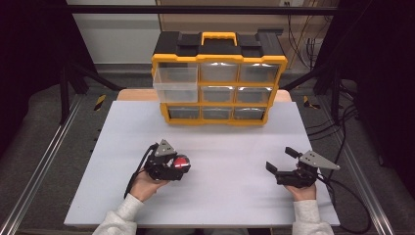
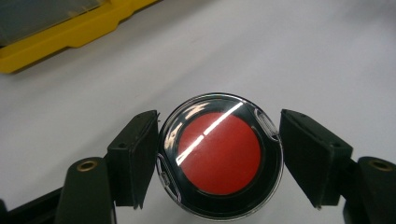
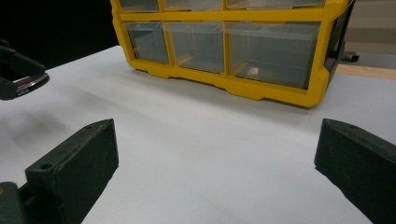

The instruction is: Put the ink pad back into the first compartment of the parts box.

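A round clear case with a red disc inside (image 2: 219, 156) sits between the jaws of my left gripper (image 2: 218, 140), which is shut on it, both jaws touching its rim. From above, the left gripper (image 1: 180, 164) holds the red case (image 1: 182, 162) over the white table, left of centre. My right gripper (image 1: 279, 158) is at the right of the table, open, with nothing between its jaws (image 3: 215, 154). A yellow and black drawer organizer (image 1: 219, 83) stands at the back; its top-left clear drawer (image 1: 175, 84) is pulled out.
The white tabletop (image 1: 225, 147) spreads between the grippers and the organizer. In the right gripper view the organizer's bottom drawers (image 3: 261, 46) are close ahead, and the left gripper with the case (image 3: 21, 77) shows at the left edge. Cables (image 1: 342, 196) trail at the right.
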The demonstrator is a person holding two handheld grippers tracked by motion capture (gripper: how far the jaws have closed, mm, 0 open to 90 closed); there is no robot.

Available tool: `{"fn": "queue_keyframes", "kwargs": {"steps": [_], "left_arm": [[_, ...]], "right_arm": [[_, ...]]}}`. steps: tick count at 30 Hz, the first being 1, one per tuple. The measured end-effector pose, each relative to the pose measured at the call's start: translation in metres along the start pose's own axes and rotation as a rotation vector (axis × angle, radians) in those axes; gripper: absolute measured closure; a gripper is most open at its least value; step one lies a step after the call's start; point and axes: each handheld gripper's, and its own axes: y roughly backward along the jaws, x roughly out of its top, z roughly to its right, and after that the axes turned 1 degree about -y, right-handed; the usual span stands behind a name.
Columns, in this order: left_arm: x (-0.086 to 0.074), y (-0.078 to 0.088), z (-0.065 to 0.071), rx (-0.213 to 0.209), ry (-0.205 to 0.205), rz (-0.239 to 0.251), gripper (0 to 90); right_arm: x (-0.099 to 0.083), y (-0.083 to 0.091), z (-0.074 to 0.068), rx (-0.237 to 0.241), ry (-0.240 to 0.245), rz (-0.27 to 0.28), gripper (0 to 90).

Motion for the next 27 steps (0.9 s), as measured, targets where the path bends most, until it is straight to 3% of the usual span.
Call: {"fn": "queue_keyframes", "kwargs": {"steps": [27], "left_arm": [[0.007, 0.035, -0.020, 0.042, 0.047, 0.097, 29.9]], "right_arm": [[0.000, -0.001, 0.000, 0.001, -0.001, -0.005, 0.3]]}}
